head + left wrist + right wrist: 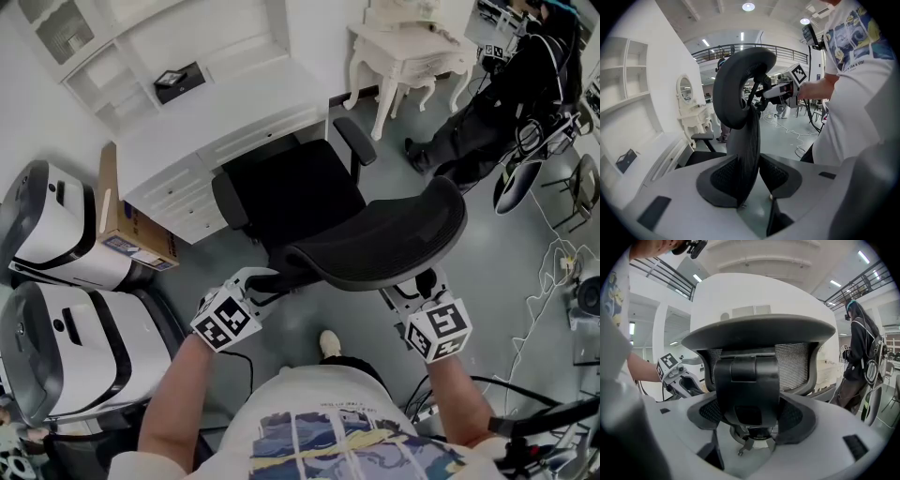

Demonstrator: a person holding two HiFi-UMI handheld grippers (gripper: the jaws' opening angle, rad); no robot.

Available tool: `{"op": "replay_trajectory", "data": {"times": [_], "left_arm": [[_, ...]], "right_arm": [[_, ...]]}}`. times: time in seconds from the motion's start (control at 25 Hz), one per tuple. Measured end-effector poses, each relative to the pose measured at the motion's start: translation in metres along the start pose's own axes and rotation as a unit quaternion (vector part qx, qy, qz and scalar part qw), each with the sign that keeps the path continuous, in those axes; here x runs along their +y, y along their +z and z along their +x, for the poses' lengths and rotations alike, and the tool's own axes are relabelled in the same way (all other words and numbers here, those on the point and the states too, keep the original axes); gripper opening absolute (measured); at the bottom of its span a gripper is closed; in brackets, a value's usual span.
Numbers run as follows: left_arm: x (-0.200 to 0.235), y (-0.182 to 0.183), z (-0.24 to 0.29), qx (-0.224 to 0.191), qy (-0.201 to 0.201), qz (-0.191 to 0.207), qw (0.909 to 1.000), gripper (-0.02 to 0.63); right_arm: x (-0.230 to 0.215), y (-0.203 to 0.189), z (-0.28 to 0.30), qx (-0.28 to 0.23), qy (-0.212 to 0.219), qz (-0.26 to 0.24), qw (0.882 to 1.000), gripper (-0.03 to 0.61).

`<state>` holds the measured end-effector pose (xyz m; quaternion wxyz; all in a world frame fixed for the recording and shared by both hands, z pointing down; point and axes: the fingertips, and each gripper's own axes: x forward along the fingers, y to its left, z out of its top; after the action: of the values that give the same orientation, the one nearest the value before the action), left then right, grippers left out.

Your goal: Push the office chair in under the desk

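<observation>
Left gripper (258,286) fingers pinch the office chair (375,234) at its backrest edge; right gripper (415,289) fingers clamp its spine. Likely heavy but rolling: push the stiff frame, not mesh.

Both jaw gaps filled: backrest (384,239) edge in left, its spine (747,390) in right. Ahead of jaws: seat (291,192), then desk (234,112). Box (131,230) off left jaws' left. Floor (497,272) right of right jaws open.

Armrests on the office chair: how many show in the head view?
2. One armrest lies by the desk drawers; the other armrest is on the office chair's opposite side, nearer the ornate white table.
</observation>
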<state>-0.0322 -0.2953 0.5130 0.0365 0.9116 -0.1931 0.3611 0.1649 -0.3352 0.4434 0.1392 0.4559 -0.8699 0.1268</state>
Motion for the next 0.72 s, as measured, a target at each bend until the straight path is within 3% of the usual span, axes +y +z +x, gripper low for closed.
{"op": "replay_trajectory", "data": {"times": [0.72], "left_arm": [[0.035,0.002,0.008,-0.001,0.010,-0.018,0.9998,0.153]], "right_arm": [[-0.012,0.013,0.035,0.004,0.023,-0.012,1.000,0.330]]}}
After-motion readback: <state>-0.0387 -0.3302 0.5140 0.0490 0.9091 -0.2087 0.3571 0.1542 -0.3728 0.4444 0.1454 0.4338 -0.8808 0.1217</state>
